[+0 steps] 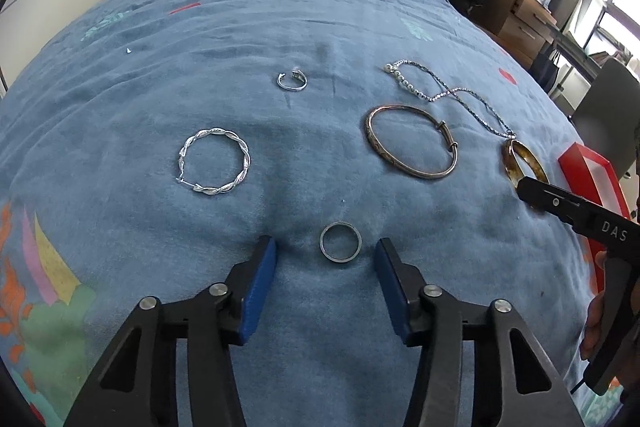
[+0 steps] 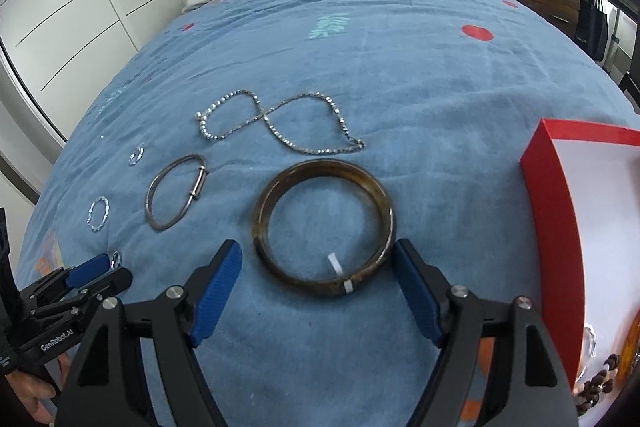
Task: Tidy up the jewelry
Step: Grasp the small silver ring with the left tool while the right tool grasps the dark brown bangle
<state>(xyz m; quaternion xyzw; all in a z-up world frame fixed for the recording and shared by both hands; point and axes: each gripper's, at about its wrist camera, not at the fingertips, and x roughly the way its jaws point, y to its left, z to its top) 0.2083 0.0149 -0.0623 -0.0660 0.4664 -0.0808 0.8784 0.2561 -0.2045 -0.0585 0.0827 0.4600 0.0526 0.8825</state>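
Your left tongs (image 1: 326, 255) sit low over the blue bedspread (image 1: 320, 19), jaws apart, the small grey ring (image 1: 340, 242) lying flat between the blue pads, untouched. Your right tongs (image 2: 318, 267) stand wide apart around the near rim of the brown bangle (image 2: 323, 223); the right pad looks just at its edge, the left pad clear. Beyond lie the metal bracelet (image 2: 176, 191) and the beaded chain (image 2: 276, 123). The red box (image 2: 560, 227) sits to your right.

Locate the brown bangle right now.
In the right wrist view the brown bangle lies flat on the blue bedspread, between the open right tool's pads, left of the red box.
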